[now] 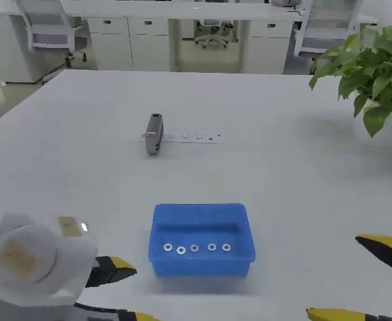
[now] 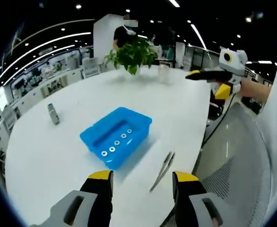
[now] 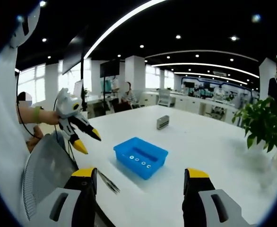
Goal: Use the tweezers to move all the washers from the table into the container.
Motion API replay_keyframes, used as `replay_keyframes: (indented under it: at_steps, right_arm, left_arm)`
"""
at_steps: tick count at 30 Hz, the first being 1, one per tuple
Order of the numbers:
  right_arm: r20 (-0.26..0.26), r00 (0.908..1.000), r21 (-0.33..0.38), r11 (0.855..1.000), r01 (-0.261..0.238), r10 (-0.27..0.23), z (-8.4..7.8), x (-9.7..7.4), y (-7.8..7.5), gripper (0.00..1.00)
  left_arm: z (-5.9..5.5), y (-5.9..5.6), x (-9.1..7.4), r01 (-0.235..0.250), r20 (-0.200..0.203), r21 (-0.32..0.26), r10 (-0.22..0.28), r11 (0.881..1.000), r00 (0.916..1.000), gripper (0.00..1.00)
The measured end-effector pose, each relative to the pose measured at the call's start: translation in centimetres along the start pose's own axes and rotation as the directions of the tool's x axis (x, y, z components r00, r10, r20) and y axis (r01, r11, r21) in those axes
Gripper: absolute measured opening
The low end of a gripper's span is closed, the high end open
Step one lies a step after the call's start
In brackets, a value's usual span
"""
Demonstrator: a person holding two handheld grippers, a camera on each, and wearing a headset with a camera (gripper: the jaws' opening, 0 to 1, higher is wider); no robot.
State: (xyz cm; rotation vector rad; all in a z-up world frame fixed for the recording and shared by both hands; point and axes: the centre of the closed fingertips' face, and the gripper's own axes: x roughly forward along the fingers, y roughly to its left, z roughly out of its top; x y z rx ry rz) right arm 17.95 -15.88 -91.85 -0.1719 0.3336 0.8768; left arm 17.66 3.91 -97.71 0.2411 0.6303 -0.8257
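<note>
A white surface [image 1: 283,174] in an open office lit by ceiling strips is seen, with a potted plant [image 1: 376,73] at 2 o'clock and a grey device [image 1: 154,132] at 12 o'clock of the blue container [image 1: 201,266], in which five washers [image 1: 194,248] are laid in a row. In the left gripper view the tweezers [image 2: 163,170] are shown flat on the surface near its edge, at 4 o'clock of the container. The left tool [image 2: 141,182] and the right tool [image 3: 141,177] are each held with jaws wide apart, nothing being gripped.
</note>
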Motion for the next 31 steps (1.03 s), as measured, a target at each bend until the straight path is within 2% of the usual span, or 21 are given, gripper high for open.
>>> replay_keyframes:
  at_steps: [1,2,3,4,5,6,8,9,11,13,16,18,19,22,23,24,27,31]
  right_arm:
    - [0.004,1.0000,0.004,1.000,0.003,-0.003,0.1,-0.1,-0.1,0.75]
    - [0.022,0.9997,0.021,1.000,0.009,-0.010,0.3,-0.2,-0.4,0.77]
    - [0.036,0.9993,0.031,0.999,0.013,-0.014,0.5,-0.3,-0.6,0.78]
    - [0.046,0.9987,0.042,0.999,0.019,-0.021,0.6,-0.4,-0.9,0.79]
    - [0.053,0.9983,0.046,0.999,0.022,-0.025,0.7,-0.5,-1.1,0.80]
    - [0.061,0.9976,0.048,0.998,0.029,-0.032,0.7,-0.6,-1.3,0.82]
    - [0.070,0.9964,0.050,0.998,0.044,-0.048,0.8,-0.7,-1.7,0.85]
    - [0.078,0.9947,0.049,0.997,0.064,-0.067,0.9,-0.8,-2.0,0.88]
    - [0.089,0.9923,0.050,0.995,0.082,-0.086,1.0,-1.0,-2.4,0.93]
    - [0.105,0.9893,0.052,0.994,0.096,-0.101,1.2,-1.3,-2.7,0.95]
    - [0.135,0.9847,0.069,0.992,0.101,-0.110,1.7,-1.6,-2.9,0.98]
    - [0.149,0.9822,0.068,0.992,0.106,-0.115,1.9,-1.6,-3.0,0.99]
    - [0.155,0.9805,0.065,0.992,0.112,-0.121,2.0,-1.6,-3.1,0.99]
    - [0.172,0.9743,0.056,0.989,0.138,-0.145,2.3,-1.7,-3.5,0.99]
    - [0.180,0.9722,0.058,0.988,0.142,-0.150,2.4,-1.7,-3.6,0.99]
    - [0.182,0.9718,0.063,0.988,0.141,-0.150,2.5,-1.6,-3.5,0.99]
    - [0.198,0.9701,0.061,0.990,0.130,-0.140,2.9,-1.3,-3.2,0.99]
    - [0.178,0.9774,0.041,0.993,0.109,-0.115,2.6,-0.4,-2.6,0.99]
  left_arm:
    - [0.5,0.1,-0.4,-0.020,0.029,-0.009,0.020,1.000,0.9994,0.53]
    - [1.4,0.3,-1.1,-0.047,0.077,-0.029,0.049,0.998,0.9958,0.54]
    - [1.9,0.4,-1.6,-0.067,0.106,-0.041,0.071,0.997,0.9919,0.56]
    - [2.7,0.6,-2.3,-0.094,0.147,-0.060,0.102,0.994,0.9839,0.59]
    - [3.1,0.6,-2.7,-0.107,0.172,-0.069,0.118,0.992,0.9781,0.61]
    - [3.5,0.9,-3.3,-0.132,0.201,-0.093,0.149,0.987,0.9682,0.64]
    - [4.5,0.4,-3.9,-0.122,0.263,-0.119,0.150,0.985,0.9530,0.73]
    - [5.0,0.3,-4.3,-0.121,0.300,-0.151,0.162,0.981,0.9400,0.77]
    - [5.6,0.6,-5.0,-0.150,0.350,-0.190,0.209,0.970,0.9131,0.82]
    - [5.8,0.6,-5.5,-0.153,0.382,-0.235,0.236,0.960,0.8934,0.85]
    - [5.4,1.0,-5.9,-0.193,0.382,-0.250,0.280,0.949,0.8809,0.91]
    - [5.4,1.5,-6.4,-0.234,0.398,-0.261,0.325,0.937,0.8582,0.98]
    - [5.3,1.6,-6.5,-0.245,0.398,-0.268,0.339,0.932,0.8526,0.98]
    - [5.8,1.8,-7.1,-0.246,0.443,-0.303,0.365,0.921,0.8193,0.99]
    - [5.8,2.1,-7.3,-0.250,0.444,-0.327,0.381,0.912,0.8106,0.99]
    - [5.8,2.2,-7.4,-0.249,0.444,-0.342,0.389,0.906,0.8074,0.99]
    - [6.0,2.3,-7.6,-0.262,0.452,-0.340,0.401,0.903,0.7967,0.99]
    - [5.9,2.5,-7.3,-0.281,0.439,-0.332,0.411,0.900,0.7987,0.99]
